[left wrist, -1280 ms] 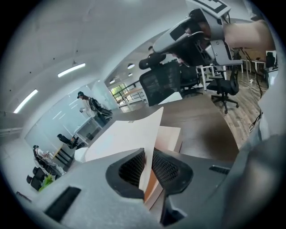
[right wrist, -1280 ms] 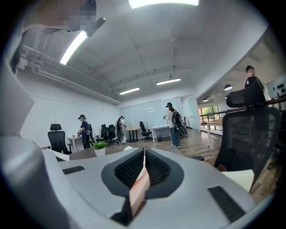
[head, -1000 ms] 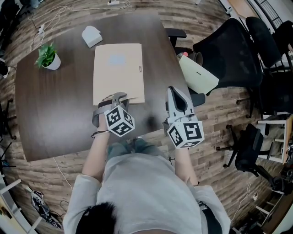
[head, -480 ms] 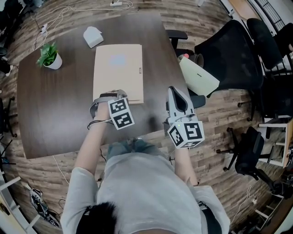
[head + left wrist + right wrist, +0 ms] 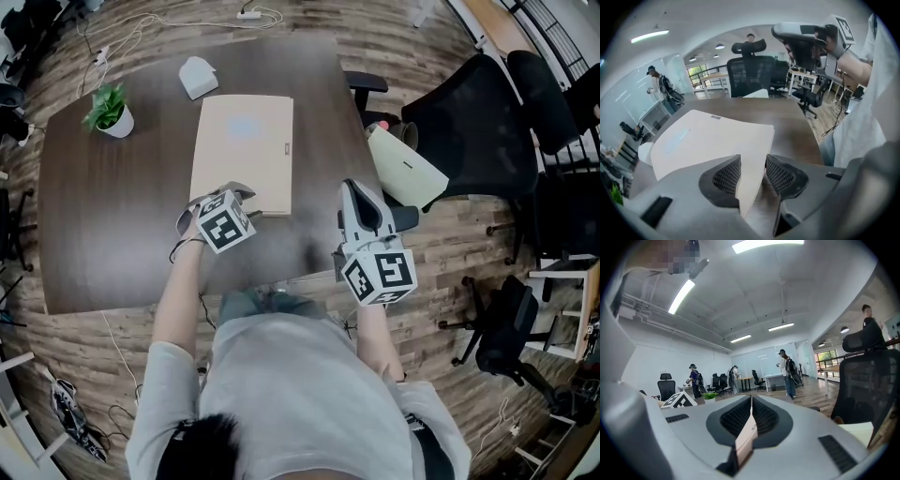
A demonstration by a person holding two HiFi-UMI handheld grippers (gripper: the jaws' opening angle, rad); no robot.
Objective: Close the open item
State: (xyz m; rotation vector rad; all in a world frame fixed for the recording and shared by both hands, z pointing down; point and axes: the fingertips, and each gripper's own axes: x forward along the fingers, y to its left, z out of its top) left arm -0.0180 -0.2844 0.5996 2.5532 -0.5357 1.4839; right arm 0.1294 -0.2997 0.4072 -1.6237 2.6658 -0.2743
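A flat beige folder (image 5: 242, 155) lies on the dark wooden table (image 5: 103, 234), its cover down. My left gripper (image 5: 223, 194) points steeply down at the folder's near edge. In the left gripper view the folder (image 5: 708, 140) runs away from me, and its near right corner sits between the jaws of the left gripper (image 5: 752, 172). Those jaws have just been opening, and the pads stand apart from the edge on both sides. My right gripper (image 5: 356, 189) hovers level off the table's right side. In its own view, the right gripper (image 5: 750, 420) has its jaws together.
A small potted plant (image 5: 110, 112) and a white object (image 5: 198, 77) stand at the table's far left. Black office chairs (image 5: 469, 112) crowd the right side, one bearing a pale bag (image 5: 405, 167). Cables trail on the wood floor beyond the table.
My left gripper has shifted a little left and tilted further down, and its jaws have opened off the folder's near edge. The right gripper has stayed put.
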